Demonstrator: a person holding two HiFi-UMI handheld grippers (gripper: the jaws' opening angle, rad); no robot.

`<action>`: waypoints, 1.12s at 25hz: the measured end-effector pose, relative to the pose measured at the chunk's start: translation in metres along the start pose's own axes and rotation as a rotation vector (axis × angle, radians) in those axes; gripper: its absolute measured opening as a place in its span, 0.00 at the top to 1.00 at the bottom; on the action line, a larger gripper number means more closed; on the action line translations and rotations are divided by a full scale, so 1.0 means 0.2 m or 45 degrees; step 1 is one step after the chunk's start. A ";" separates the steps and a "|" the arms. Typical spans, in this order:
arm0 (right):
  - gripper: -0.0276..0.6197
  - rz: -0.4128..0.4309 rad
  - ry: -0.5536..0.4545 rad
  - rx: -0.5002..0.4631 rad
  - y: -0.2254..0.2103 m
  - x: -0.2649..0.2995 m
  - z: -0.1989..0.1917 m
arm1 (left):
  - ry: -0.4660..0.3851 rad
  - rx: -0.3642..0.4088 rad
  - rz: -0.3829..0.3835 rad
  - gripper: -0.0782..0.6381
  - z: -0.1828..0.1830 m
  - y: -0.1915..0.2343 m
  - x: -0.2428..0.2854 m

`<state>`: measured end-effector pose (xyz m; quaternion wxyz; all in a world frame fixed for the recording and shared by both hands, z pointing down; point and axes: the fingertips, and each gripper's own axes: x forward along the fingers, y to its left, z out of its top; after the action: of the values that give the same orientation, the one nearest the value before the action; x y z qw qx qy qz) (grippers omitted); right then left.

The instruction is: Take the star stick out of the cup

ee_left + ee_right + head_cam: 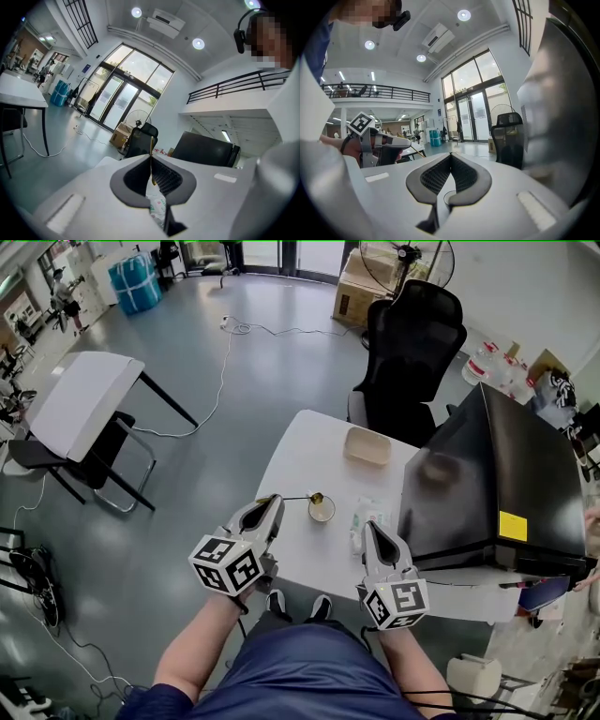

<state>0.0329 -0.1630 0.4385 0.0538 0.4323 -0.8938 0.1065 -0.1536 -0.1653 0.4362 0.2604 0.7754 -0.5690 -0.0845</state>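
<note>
Gripping star stick (pixel 296 498), left gripper (pixel 275 501) at white table (pixel 300 451), cup (pixel 322 511), grey floor (pixel 234 399) around

Cup (pixel 449 197) mostly hidden behind right tool (pixel 451 155); star stick (pixel 292 498) tip too small to tell.

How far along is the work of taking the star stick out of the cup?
Done: the left gripper has its jaws shut on the star stick. In hand: the stick lies almost level, its star end just over the rim of the cup, so it looks out or nearly out. Left: carry it clear. The right gripper, jaws together and empty, hangs nearby.
</note>
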 end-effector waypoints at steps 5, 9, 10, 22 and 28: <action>0.95 0.018 -0.018 -0.012 0.01 0.01 0.03 | -0.037 -0.001 0.000 0.88 0.06 -0.02 -0.06; 0.95 0.036 -0.021 -0.019 0.02 0.02 0.04 | -0.068 0.004 0.004 0.88 0.10 -0.03 -0.12; 0.95 0.042 -0.021 -0.020 0.03 0.02 0.04 | -0.075 0.006 0.004 0.88 0.11 -0.03 -0.13; 0.95 0.075 -0.041 -0.019 0.05 0.05 0.09 | -0.116 -0.003 0.022 0.88 0.17 -0.01 -0.20; 0.95 0.073 -0.033 -0.019 0.04 0.04 0.07 | -0.125 -0.007 0.019 0.88 0.17 -0.02 -0.20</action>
<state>0.0214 -0.1666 0.4244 0.0425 0.4075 -0.9072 0.0956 -0.1776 -0.1385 0.3984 0.2347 0.7653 -0.5868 -0.1220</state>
